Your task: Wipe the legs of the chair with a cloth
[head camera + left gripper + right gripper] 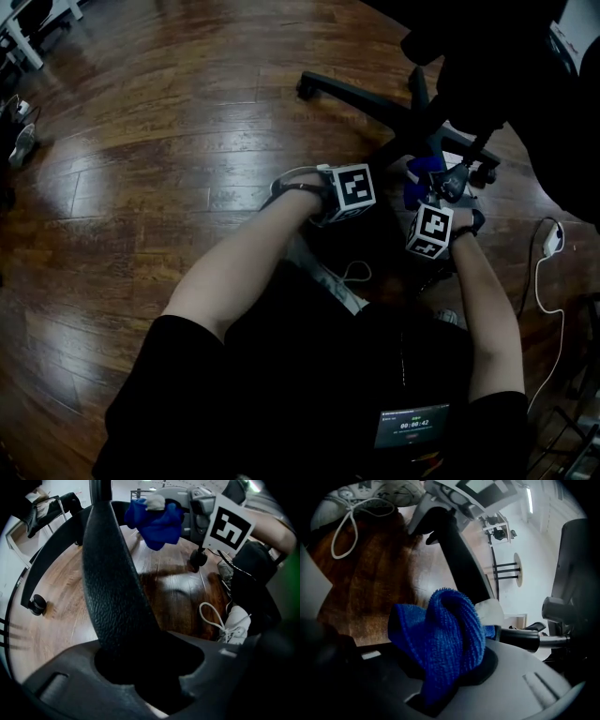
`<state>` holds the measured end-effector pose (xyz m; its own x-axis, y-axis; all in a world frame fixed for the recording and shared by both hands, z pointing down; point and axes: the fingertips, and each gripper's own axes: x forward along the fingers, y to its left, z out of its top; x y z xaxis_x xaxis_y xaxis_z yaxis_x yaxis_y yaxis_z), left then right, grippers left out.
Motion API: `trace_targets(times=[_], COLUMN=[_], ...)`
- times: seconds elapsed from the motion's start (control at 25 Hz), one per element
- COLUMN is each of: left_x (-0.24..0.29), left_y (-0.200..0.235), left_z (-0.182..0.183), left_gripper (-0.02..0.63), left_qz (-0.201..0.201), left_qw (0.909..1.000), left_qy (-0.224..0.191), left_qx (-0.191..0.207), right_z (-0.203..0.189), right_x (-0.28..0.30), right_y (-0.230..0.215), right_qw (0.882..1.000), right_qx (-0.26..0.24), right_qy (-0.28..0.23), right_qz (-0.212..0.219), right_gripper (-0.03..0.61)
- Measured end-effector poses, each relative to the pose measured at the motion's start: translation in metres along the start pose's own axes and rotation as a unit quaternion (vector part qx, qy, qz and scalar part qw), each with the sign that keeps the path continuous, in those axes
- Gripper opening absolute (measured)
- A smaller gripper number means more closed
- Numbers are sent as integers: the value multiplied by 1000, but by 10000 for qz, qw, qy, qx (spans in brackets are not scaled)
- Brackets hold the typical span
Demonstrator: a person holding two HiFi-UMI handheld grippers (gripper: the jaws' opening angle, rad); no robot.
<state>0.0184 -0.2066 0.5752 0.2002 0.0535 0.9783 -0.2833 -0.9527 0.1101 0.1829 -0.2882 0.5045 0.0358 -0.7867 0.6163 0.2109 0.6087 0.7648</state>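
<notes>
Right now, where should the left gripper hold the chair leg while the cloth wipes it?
As the left gripper grips it: from above, jaws across the chair leg. It is a long, slim bar, so jaws span its width and the rest is likely free for the cloth.

Two grippers are being shown: one left gripper (314,197) and one right gripper (433,192). Two marker cubes (349,192) (429,231) are being counted, one per gripper. One blue cloth (440,639), one chair (412,122), two casters (305,89) (487,173) and one white cable (542,277) are being counted.
</notes>
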Motion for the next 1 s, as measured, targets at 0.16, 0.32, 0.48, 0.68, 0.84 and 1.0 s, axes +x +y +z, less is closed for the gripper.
trace_targets(times=[0.16, 0.32, 0.48, 0.68, 0.84, 1.0], left_x=[-3, -1, 1, 1, 2, -1], left_y=[7, 9, 11, 9, 10, 7], left_z=[-3, -3, -6, -7, -7, -6], left_gripper=[169, 169, 167, 167, 167, 167], left_qz=[220, 356, 400, 469, 448, 402], left_qw=[9997, 9991, 9988, 9984, 9986, 9989], left_qy=[129, 207, 247, 281, 256, 242], left_qx=[-13, -56, -96, -113, -101, -89], right_z=[-14, -32, -42, -45, -46, -48], right_x=[-25, -58, -79, -78, -75, -72], right_y=[47, 102, 137, 137, 134, 131], right_qw=[9993, 9968, 9955, 9943, 9958, 9961], right_qx=[-213, -385, -118, 0, -86, -167], right_qy=[-31, -52, -45, 180, 238, 236], right_qz=[321, 702, 941, 1055, 884, 839], right_gripper=[97, 97, 98, 98, 98, 98])
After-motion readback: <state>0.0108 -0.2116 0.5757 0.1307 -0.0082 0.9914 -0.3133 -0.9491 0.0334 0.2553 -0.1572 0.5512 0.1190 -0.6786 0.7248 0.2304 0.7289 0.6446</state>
